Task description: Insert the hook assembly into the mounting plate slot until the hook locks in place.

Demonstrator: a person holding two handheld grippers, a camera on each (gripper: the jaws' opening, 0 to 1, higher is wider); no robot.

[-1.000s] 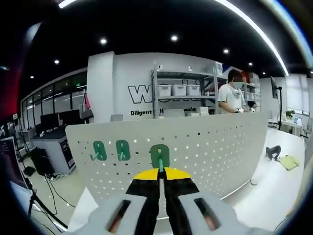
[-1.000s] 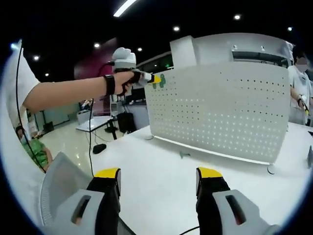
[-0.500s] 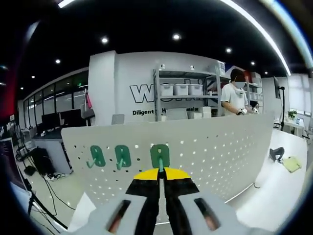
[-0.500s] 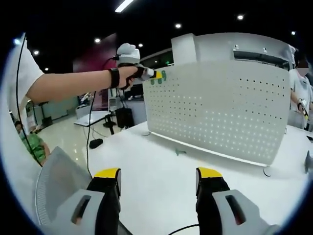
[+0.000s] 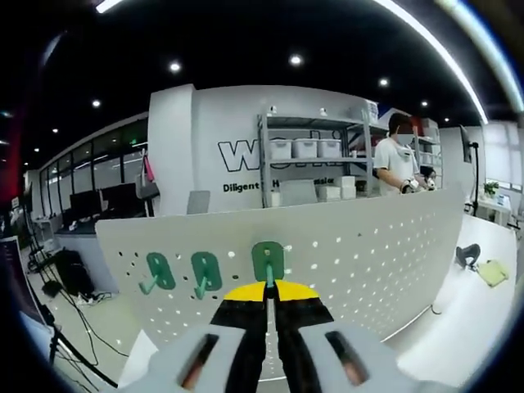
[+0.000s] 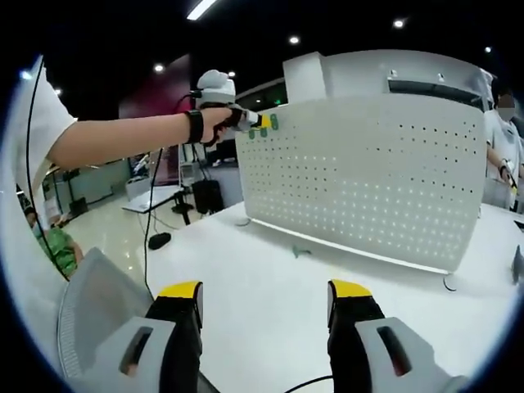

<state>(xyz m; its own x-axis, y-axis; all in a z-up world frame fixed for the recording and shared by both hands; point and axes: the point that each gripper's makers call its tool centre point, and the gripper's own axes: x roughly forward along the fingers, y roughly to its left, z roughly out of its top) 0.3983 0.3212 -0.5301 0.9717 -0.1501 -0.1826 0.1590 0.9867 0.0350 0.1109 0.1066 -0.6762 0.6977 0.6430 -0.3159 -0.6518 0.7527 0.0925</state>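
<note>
Insertion step, top-left corner of the white pegboard (image 5: 352, 254). Left of the left claw (image 5: 267, 288): two green hooks (image 5: 158, 272) (image 5: 205, 270) already seated on the board. Dead ahead of its tips: the third green hook (image 5: 268, 261), jaws pinched together on its stem, backplate against the board face. Can't tell if it's locked. Next move, my read: press in and down until it seats, then let go. Further right, the right claw (image 6: 264, 304) is idle over the desk (image 6: 262, 270), jaws wide apart, nothing held. A small green piece (image 6: 300, 251) lies on the desk ahead of it, by the board foot.
</note>
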